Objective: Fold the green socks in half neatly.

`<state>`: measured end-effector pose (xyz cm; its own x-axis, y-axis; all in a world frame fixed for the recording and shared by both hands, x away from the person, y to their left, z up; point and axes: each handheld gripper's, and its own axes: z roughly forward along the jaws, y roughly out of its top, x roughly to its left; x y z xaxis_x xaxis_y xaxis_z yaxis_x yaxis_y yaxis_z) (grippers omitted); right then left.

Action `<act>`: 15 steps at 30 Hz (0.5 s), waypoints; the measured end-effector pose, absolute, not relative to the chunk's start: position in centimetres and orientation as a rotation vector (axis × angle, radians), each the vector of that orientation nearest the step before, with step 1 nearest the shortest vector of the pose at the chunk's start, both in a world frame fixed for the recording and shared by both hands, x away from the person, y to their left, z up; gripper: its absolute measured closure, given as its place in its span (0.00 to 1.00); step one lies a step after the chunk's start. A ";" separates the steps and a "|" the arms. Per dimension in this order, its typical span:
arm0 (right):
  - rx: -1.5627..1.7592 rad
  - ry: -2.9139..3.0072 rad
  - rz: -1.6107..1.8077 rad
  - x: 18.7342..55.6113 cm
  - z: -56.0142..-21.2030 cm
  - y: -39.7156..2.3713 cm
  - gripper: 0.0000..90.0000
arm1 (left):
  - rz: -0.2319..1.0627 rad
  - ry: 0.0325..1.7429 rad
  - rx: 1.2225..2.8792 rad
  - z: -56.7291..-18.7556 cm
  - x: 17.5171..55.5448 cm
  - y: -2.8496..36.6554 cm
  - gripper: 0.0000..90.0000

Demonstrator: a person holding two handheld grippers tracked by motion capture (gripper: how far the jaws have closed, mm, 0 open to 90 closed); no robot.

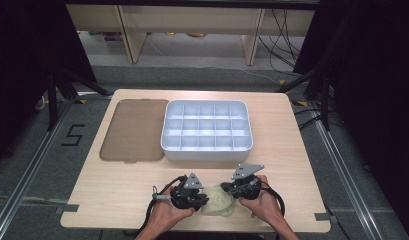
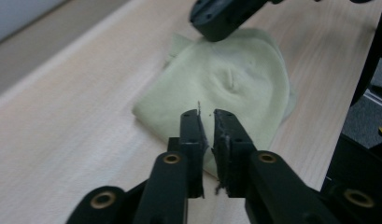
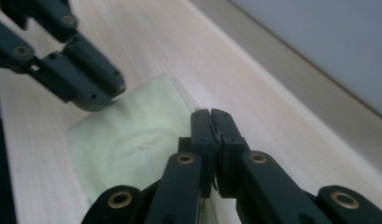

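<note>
Here the wooden table (image 1: 117, 190) carries a white divided tray (image 1: 207, 131) far back; a pale green cloth (image 1: 219, 202) lies flat at the near edge for handling. Left gripper (image 2: 206, 115), jaws slightly parted, holds nothing; right gripper (image 3: 210, 113) is closed empty beside the cloth.

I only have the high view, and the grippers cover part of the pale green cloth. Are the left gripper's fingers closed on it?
Observer: No. The left gripper view shows the left gripper with a narrow gap between its fingers and nothing in it. The cloth lies just beyond the tips.
Operator: And the right one?
Observer: In the right gripper view, the right gripper has its fingers pressed together, with no cloth visible between them.
Operator: Is the cloth bunched up?
Observer: It lies mostly flat on the table, with one small crease near its middle.
</note>
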<state>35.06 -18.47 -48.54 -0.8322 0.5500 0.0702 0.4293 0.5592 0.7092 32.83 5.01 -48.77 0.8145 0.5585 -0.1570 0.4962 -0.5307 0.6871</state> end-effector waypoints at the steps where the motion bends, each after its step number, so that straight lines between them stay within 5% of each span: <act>1: 0.827 2.622 1.140 34.9 -48.2 -18.6 0.98 | 0.106 0.780 2.233 -48.7 33.0 5.3 0.87; 8: 0.887 2.609 1.130 33.5 -47.7 -20.0 0.91 | 0.115 0.849 2.204 -49.0 33.9 5.9 0.76; 11: 0.963 2.586 1.135 33.4 -48.1 -20.7 0.72 | 0.113 0.899 2.207 -49.2 34.4 5.7 0.63; 15: 1.008 2.596 1.134 33.3 -48.3 -20.8 0.64 | 0.090 0.911 2.224 -49.5 34.8 5.1 0.57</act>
